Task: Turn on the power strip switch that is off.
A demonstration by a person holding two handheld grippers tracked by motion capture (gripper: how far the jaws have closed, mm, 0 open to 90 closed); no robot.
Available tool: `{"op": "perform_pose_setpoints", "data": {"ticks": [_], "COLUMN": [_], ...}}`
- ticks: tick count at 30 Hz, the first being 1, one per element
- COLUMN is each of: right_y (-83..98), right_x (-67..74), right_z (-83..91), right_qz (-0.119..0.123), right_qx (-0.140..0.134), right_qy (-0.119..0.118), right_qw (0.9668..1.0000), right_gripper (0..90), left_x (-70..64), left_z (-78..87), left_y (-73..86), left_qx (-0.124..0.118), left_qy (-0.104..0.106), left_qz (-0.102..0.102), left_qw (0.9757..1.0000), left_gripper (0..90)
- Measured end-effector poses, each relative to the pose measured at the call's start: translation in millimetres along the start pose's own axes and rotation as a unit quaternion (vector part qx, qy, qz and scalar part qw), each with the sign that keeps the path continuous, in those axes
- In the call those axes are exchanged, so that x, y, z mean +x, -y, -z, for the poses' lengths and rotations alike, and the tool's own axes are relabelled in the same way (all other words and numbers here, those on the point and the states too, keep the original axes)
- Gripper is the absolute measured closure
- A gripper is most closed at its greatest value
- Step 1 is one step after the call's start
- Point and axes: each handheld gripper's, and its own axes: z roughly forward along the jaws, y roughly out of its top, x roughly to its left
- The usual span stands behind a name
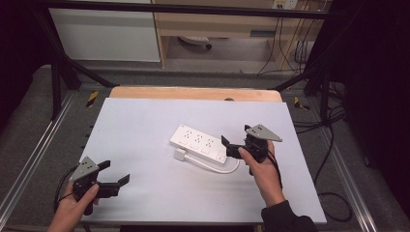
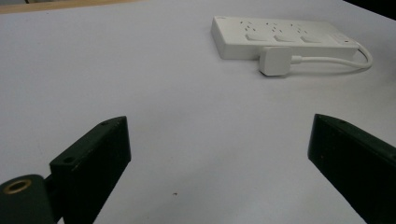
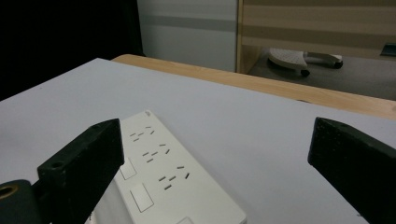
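The left gripper (image 1: 117, 173) hovered low at the near left of the white table (image 1: 145, 125), jaws spread wide with nothing between them. Well ahead of it and to its right lay the white power strip (image 1: 199, 143), its plug (image 1: 180, 154) just beside the near edge, cord (image 1: 217, 168) looping back. The right gripper (image 1: 228, 147), jaws apart, sat at the strip's switch end, perhaps touching it.

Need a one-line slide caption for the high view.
Person's right claw, open, at the cord end of a white power strip; left claw open, apart near the table's front-left corner.
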Motion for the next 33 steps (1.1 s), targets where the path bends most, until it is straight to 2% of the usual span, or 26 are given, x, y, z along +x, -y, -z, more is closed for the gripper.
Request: {"op": "perform_pose_setpoints", "data": {"ticks": [12, 19, 28, 33], "right_y": [0.9, 0.9, 8.3, 15.2], "right_x": [-14.7, -22.1, -37.2, -49.2], "right_z": [16.5, 28.0, 51.2, 64.8], "right_qz": [0.006, 0.009, 0.012, 0.004], "right_qx": [0.0, -0.003, -0.006, -0.005], "right_qy": [0.026, 0.03, 0.044, 0.055], "right_qw": [0.9996, 0.9995, 0.9989, 0.9985], "right_gripper": [4.0, 4.1, 4.2, 4.3], "left_x": [2.7, 2.6, 4.0, 3.7], "left_z": [2.7, 4.0, 4.1, 4.2], "left_y": [1.0, 0.4, 0.7, 0.7], "left_qx": [-0.005, -0.005, -0.006, -0.006], "left_qy": [0.001, -0.005, -0.007, -0.008], "left_qz": [0.006, 0.003, 0.006, 0.005], "left_qw": [1.0, 1.0, 0.9999, 0.9999], "left_gripper": [5.9, 5.9, 5.9, 5.9]}}
